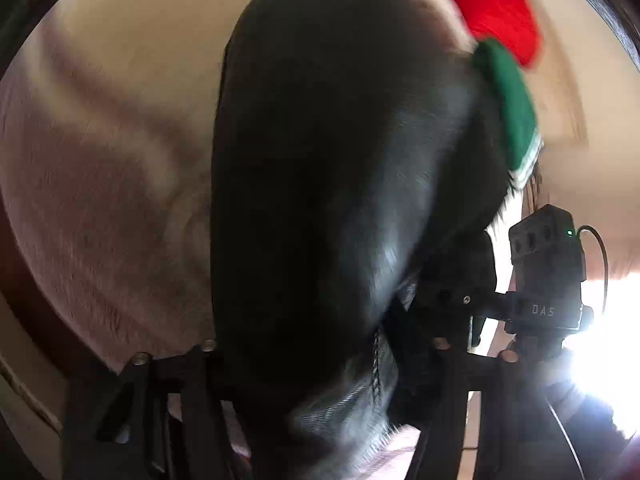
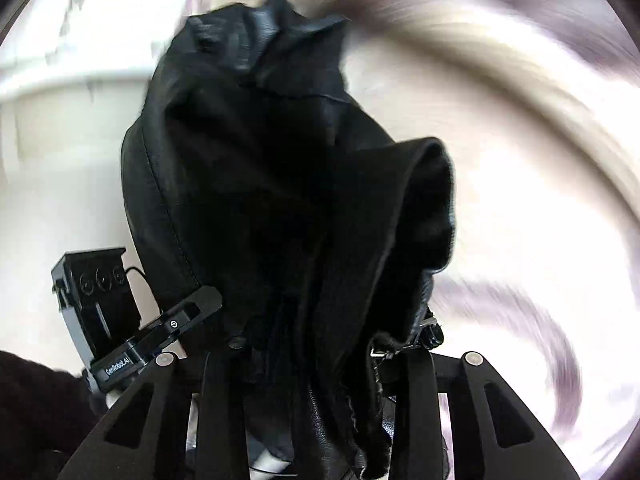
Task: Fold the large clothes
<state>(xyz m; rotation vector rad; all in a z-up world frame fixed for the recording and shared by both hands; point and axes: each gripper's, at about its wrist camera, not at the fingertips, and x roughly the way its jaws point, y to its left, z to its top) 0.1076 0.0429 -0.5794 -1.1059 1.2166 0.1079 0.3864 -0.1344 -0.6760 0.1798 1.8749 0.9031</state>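
Your left gripper (image 1: pixel 320 360) is clamped on a bunched fold of the black leather jacket (image 1: pixel 320 160), which hangs up in front of its camera. Your right gripper (image 2: pixel 316 364) pinches another edge of the same jacket. Behind it lie blurred red fabric (image 1: pixel 492 4) and a green cloth (image 1: pixel 512 108).

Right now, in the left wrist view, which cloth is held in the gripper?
The black garment: it runs down between the fingers. The red cloth and green cloth lie beyond it.
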